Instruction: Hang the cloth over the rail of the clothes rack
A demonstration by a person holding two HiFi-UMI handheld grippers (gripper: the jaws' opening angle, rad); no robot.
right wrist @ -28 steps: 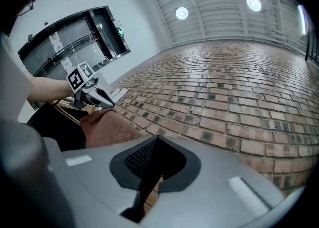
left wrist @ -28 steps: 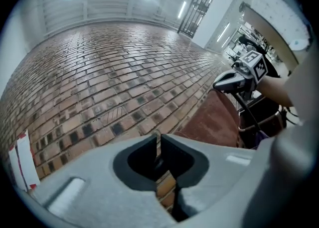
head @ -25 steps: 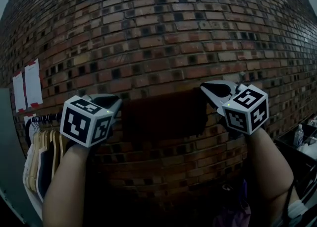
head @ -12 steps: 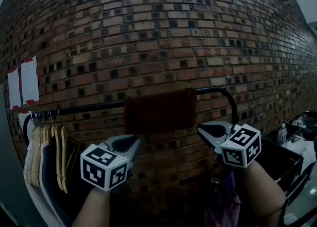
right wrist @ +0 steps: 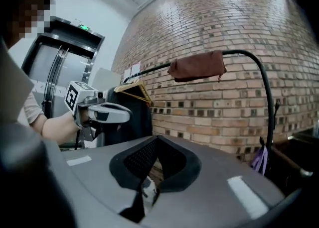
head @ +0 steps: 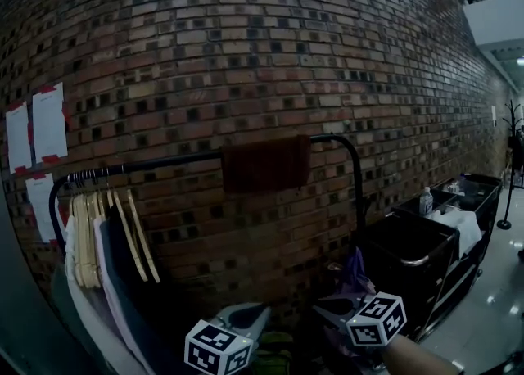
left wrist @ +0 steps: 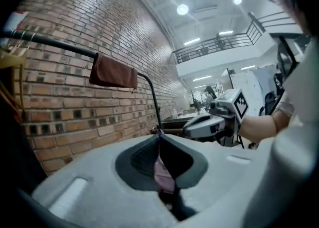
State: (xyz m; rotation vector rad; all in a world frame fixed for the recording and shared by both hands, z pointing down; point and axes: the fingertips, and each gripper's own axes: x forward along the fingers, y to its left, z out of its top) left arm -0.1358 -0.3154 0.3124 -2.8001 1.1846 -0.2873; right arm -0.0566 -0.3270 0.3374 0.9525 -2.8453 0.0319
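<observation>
- Head view, grippers: I have the left gripper (head: 260,310) and the right gripper (head: 321,309) low at the bottom edge, near each other and well below the rail (head: 164,162). A second ago both were raised to rail height, one at each end of the cloth (head: 266,163).
- Cloth: a dark reddish-brown piece, draped over the rail near its right-hand bend and hanging down the front. It sits where it did a second ago, and neither gripper touches it now.
- Left gripper view, jaws: closing, with the tips meeting and nothing between the pads. The pale purple in the gap is background seen past them.
- Right gripper view, jaws: pressed together and empty. Only brick and floor show through the opening behind the tips.
- Clothes rack: a black tube frame against the brick wall (head: 246,54). More of it is in frame than before, including the curved right upright.
- Hangers (head: 131,234): wooden, with garments, bunched at the left end of the rail and well apart from the cloth.
- Paper sheets (head: 49,124): taped to the wall above the hangers.
- Purple item (head: 354,267): hanging low by the right upright; I cannot tell what it is.
- Black cart (head: 409,259): to the right of the rack, newly in view, with a bottle (head: 425,200) on top.
</observation>
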